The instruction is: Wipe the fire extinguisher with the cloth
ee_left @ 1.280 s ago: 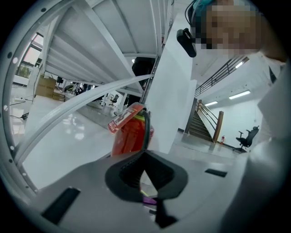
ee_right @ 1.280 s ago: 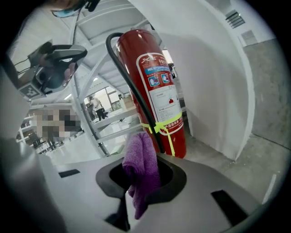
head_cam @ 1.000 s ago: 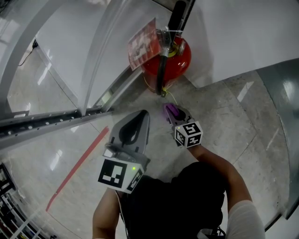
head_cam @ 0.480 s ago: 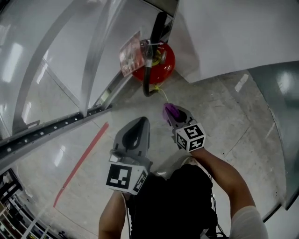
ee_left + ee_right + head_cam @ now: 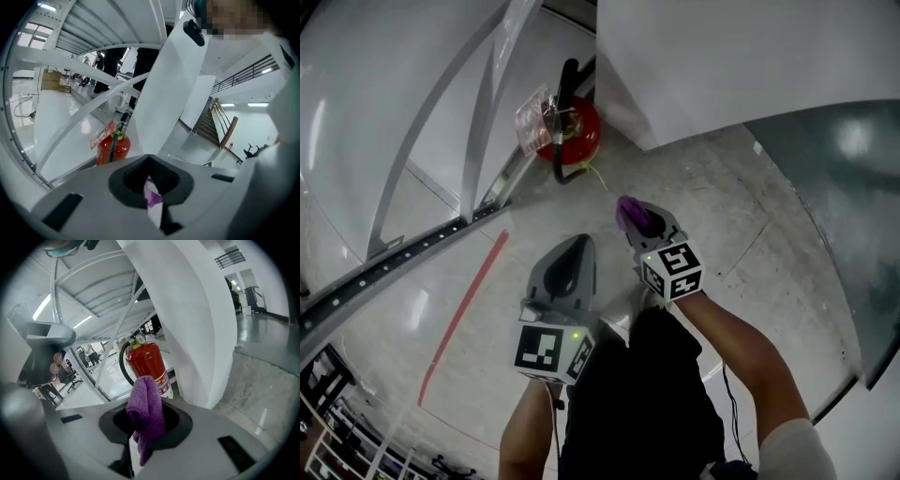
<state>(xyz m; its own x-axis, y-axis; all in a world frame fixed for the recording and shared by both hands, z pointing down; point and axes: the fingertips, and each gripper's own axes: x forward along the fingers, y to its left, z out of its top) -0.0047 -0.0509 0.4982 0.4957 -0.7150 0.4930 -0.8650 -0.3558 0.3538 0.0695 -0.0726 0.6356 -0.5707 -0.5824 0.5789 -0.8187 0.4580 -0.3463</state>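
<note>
Fingers (image 5: 666,228) of right gripper (image 5: 645,221) clamped on purple cloth (image 5: 146,413): soft, light, floppy. Left gripper (image 5: 572,255) closed, apparently empty. Fire extinguisher (image 5: 146,364) well apart; likely heavy, rigid, slick. Steady at neck.

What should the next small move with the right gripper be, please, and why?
Probably bring the right gripper forward and down toward the fire extinguisher. Its jaws are shut on the purple cloth, but the head view shows bare floor between the cloth and the red cylinder, so nothing touches yet and wiping can't begin.
</note>
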